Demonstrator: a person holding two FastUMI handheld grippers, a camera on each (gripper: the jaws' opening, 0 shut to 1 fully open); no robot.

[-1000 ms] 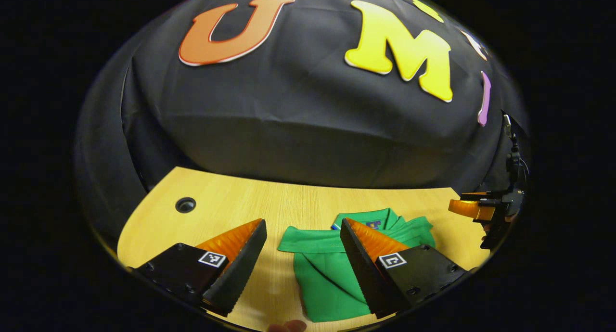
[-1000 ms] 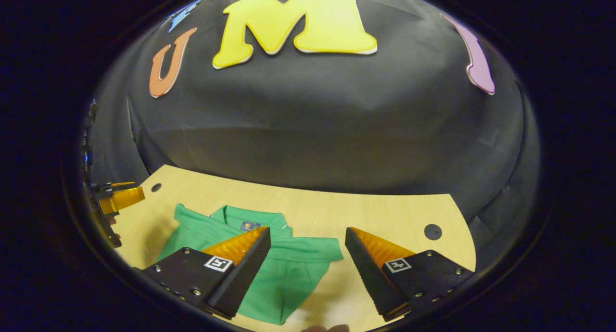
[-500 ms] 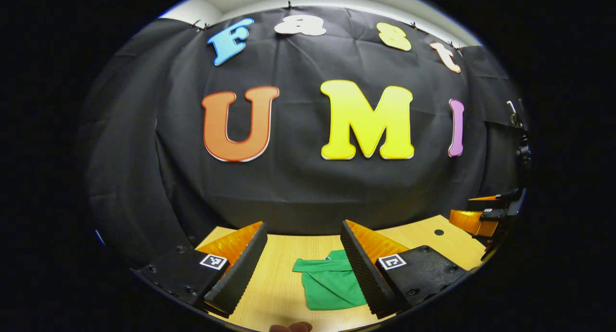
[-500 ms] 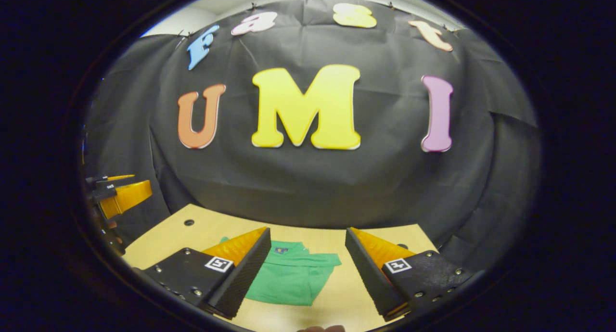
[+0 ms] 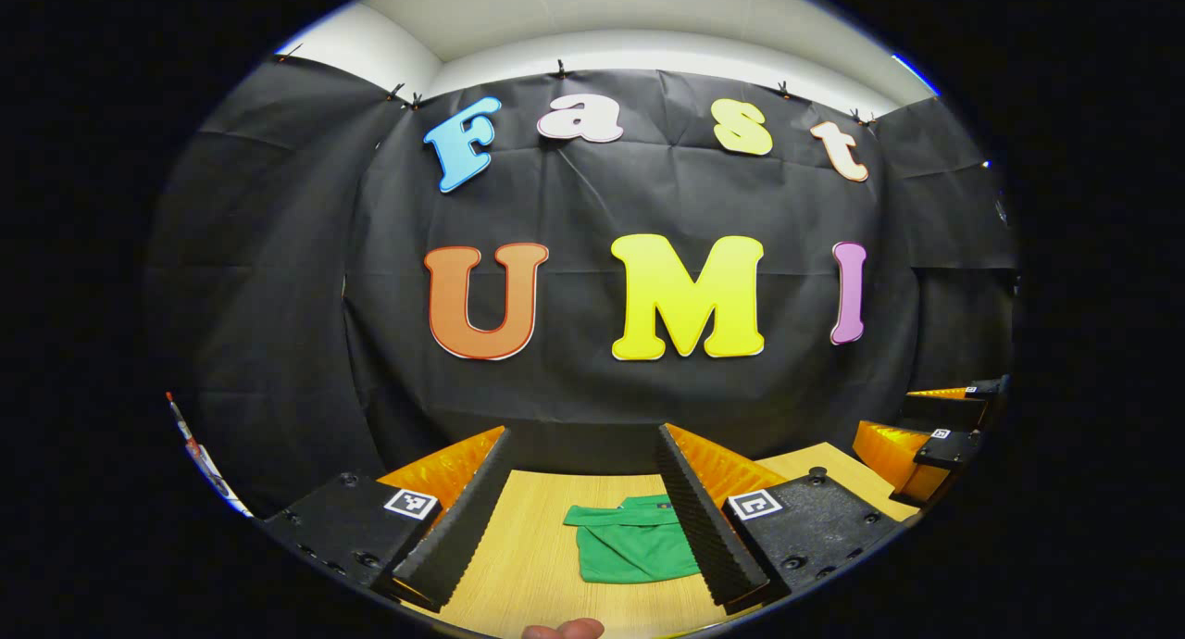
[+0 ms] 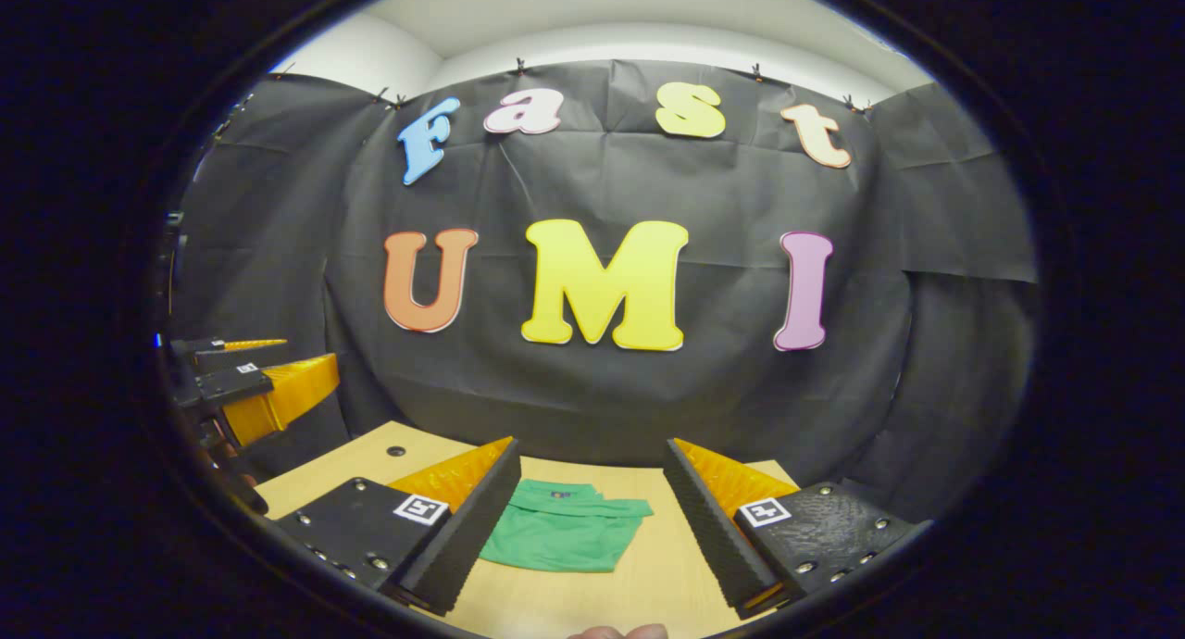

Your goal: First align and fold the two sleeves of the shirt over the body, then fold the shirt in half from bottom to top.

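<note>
Both my grippers, left gripper and right gripper, hang released above the table; the shirt lies folded there, well apart; I judge folding finished, nothing left but retreat.

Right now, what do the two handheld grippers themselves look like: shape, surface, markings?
Each of the left gripper and the right gripper has two wedge-shaped fingers tapering forward, with ribbed inner pads. The fingers sit on flat black plates with screw heads, and each plate carries a small square black-and-white marker tag. A fingertip of the holder peeks in below. No cables or sleeves are visible.
</note>
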